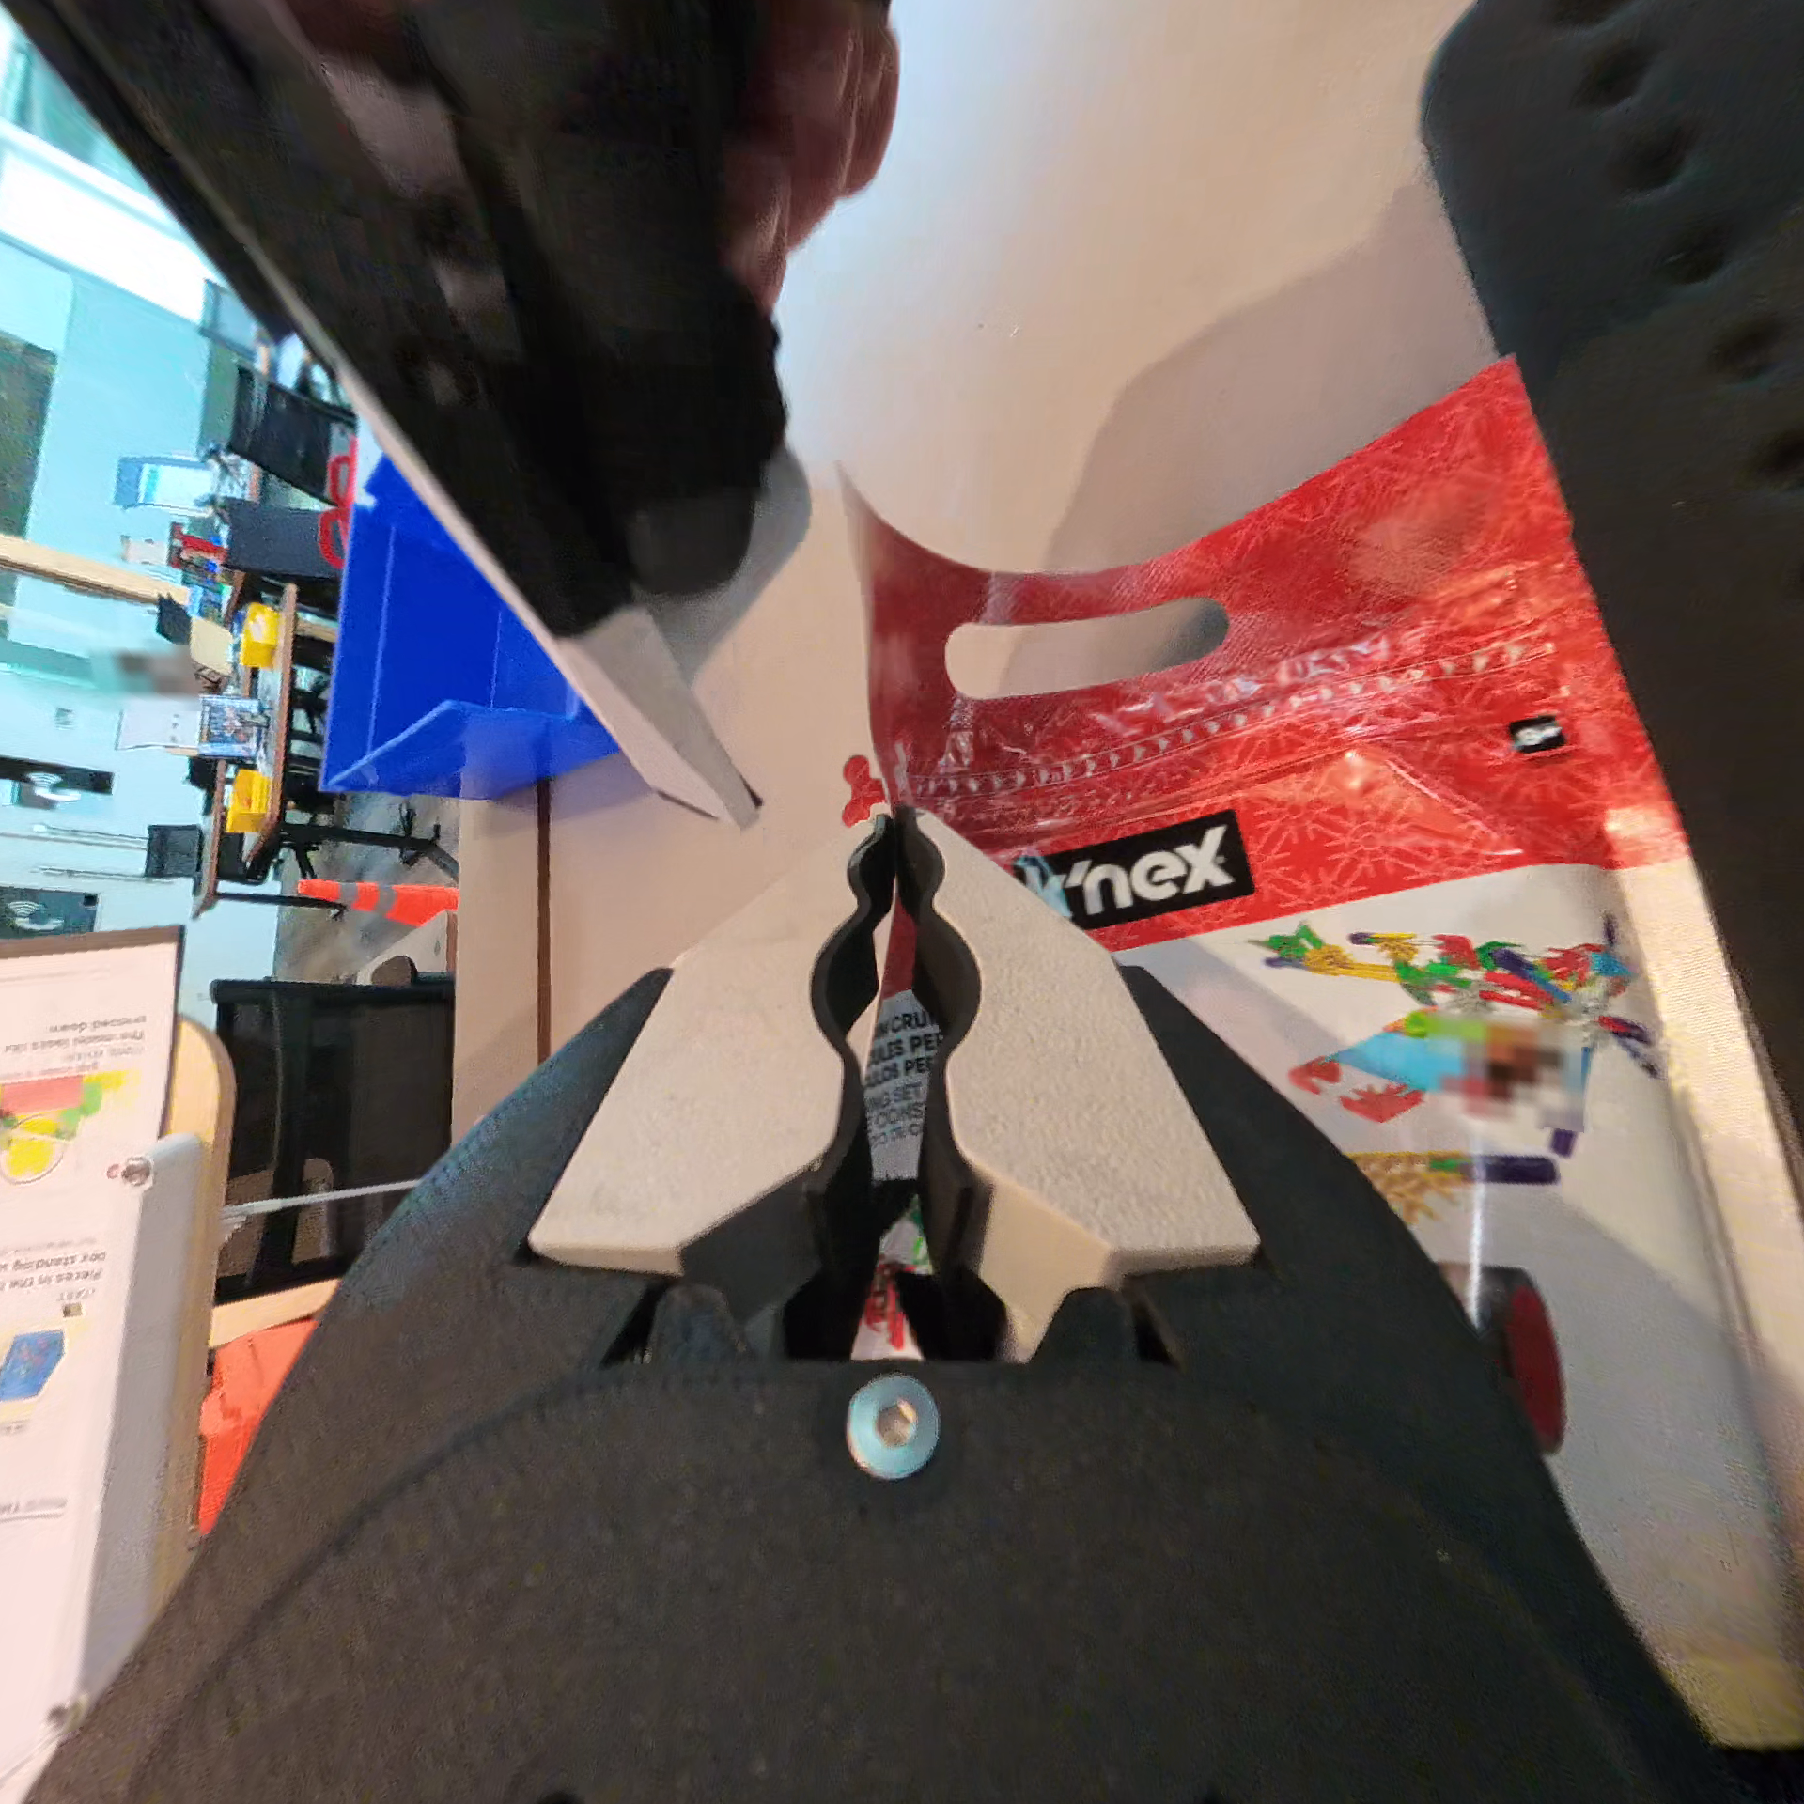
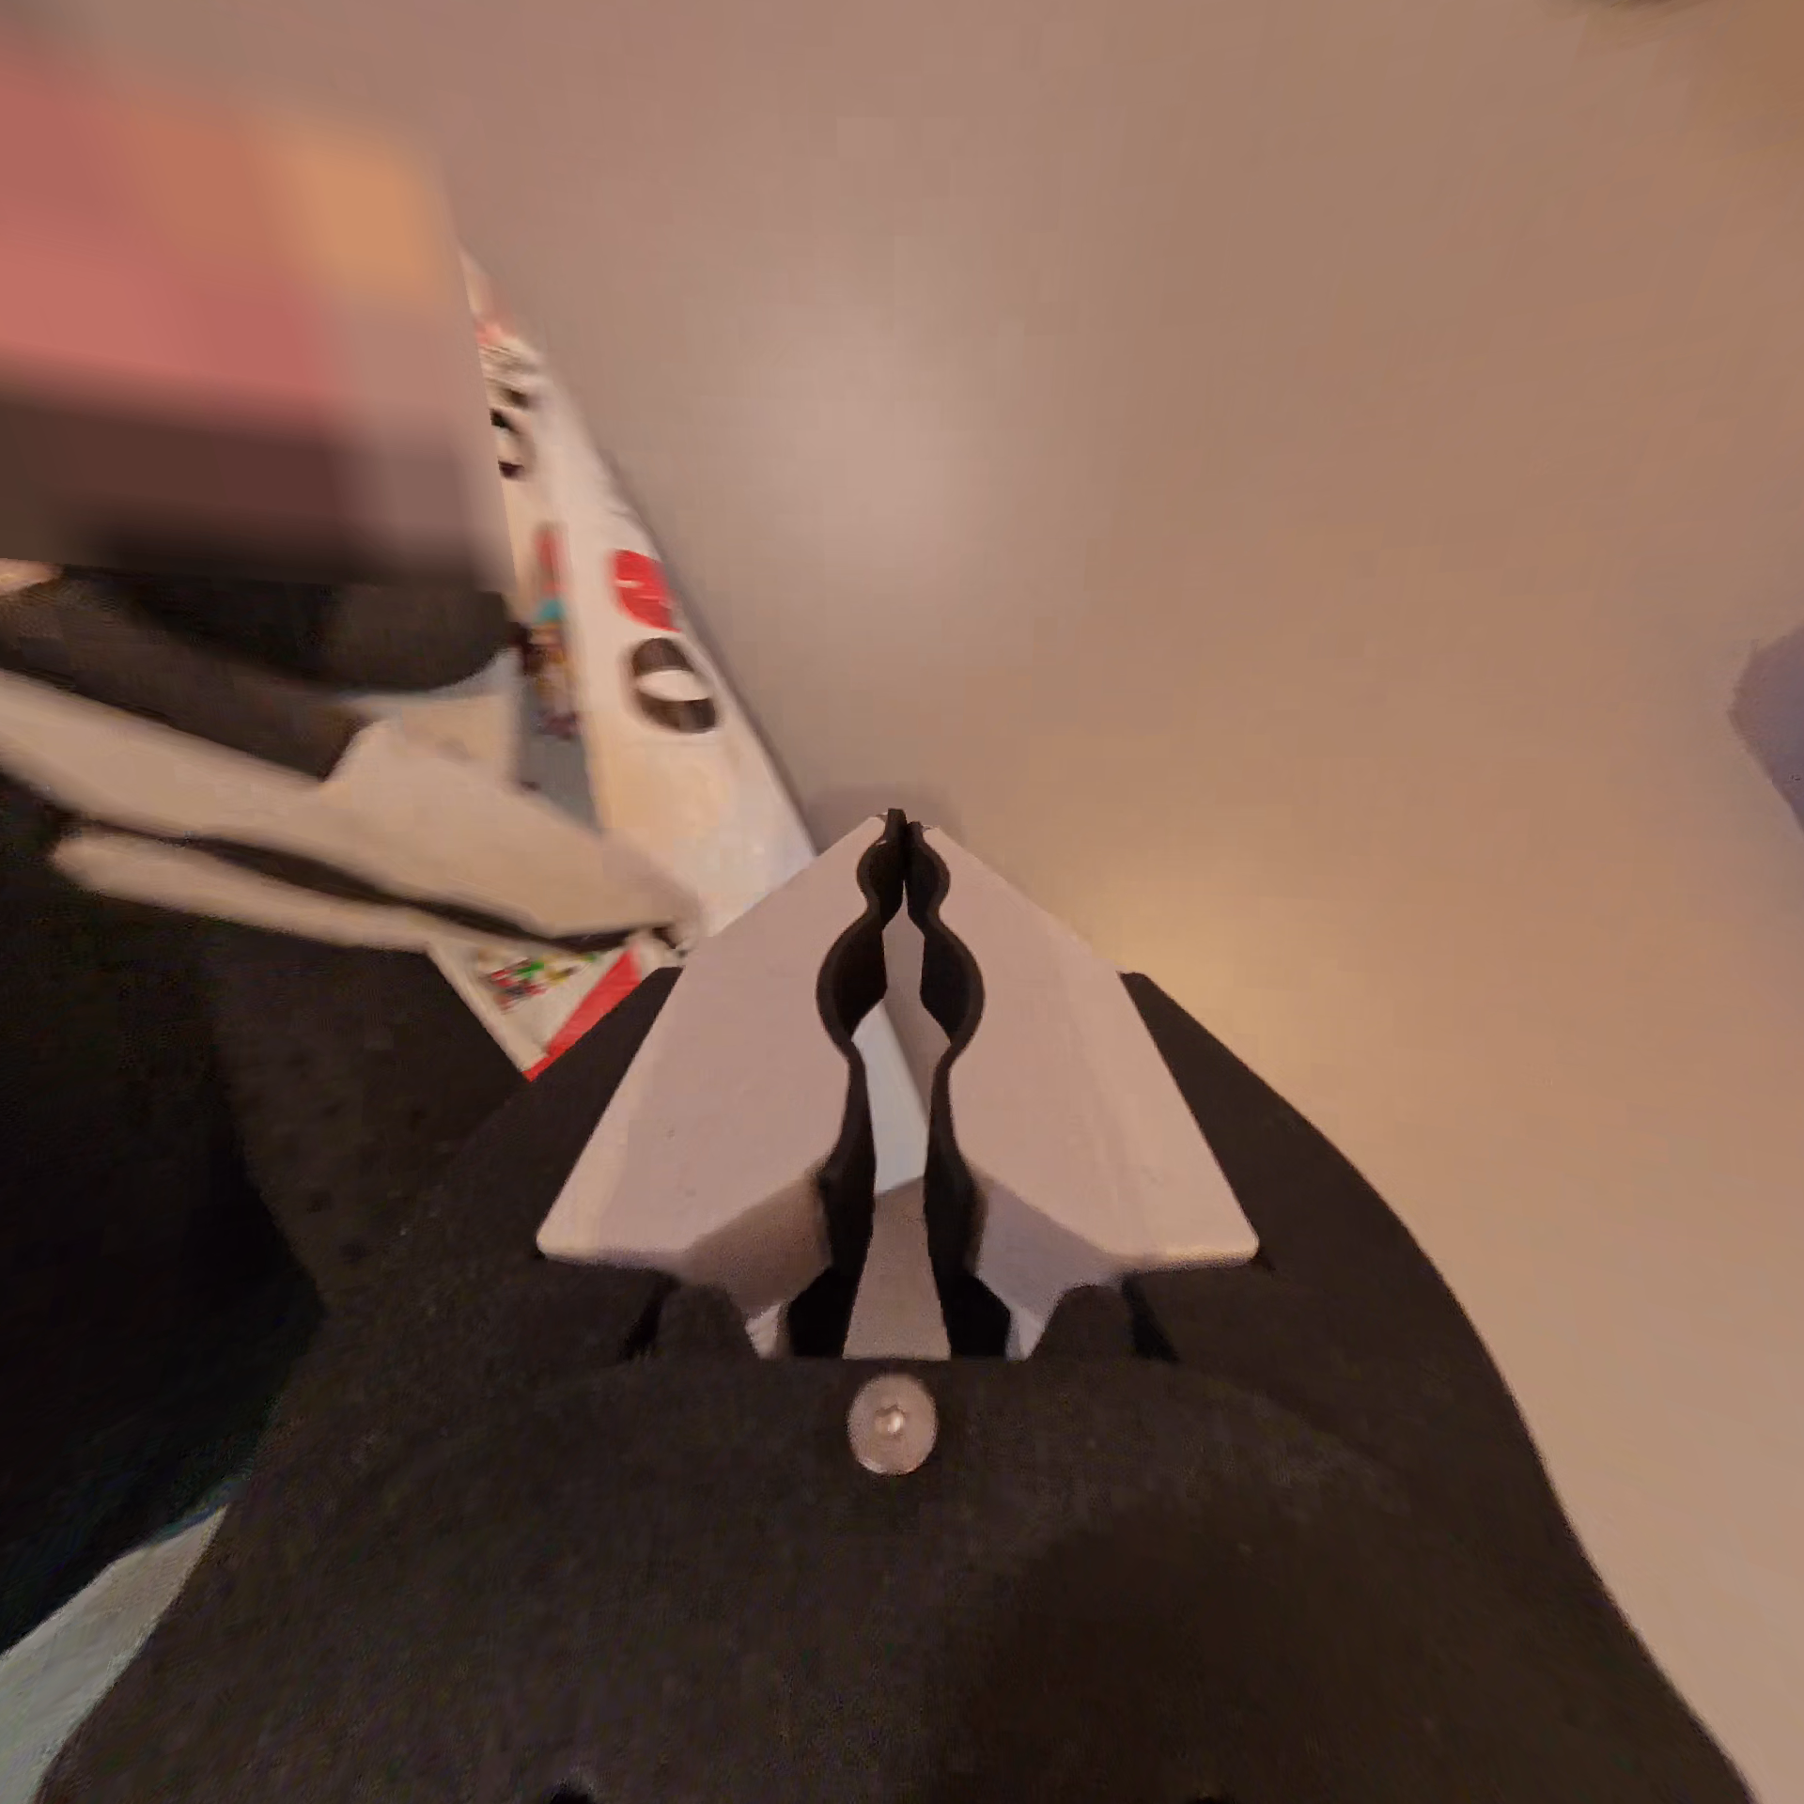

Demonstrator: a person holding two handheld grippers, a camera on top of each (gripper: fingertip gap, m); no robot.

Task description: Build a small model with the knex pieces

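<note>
My left gripper (image 1: 893,830) is shut on the edge of a plastic toy bag (image 1: 1318,781), which is red at the top with a handle slot and white below with colourful pictures. The bag hangs over the white table (image 2: 1171,488). In the right wrist view the bag (image 2: 664,742) runs edge-on along the left, with the left gripper (image 2: 674,927) clamped on it. My right gripper (image 2: 898,825) is shut, tips together, with nothing visibly between them. In the left wrist view it (image 1: 737,805) is blurred, just left of the bag's edge and apart from it.
A blue bin (image 1: 439,664) stands beyond the right gripper. A framed instruction sheet (image 1: 78,1220) stands at the left. An orange cone (image 1: 390,898) lies farther back. A hand (image 1: 830,127) holds the right gripper. A dark padded object (image 1: 1660,342) fills the upper right. The tips of one gripper are about 5 cm away from the tips of the other.
</note>
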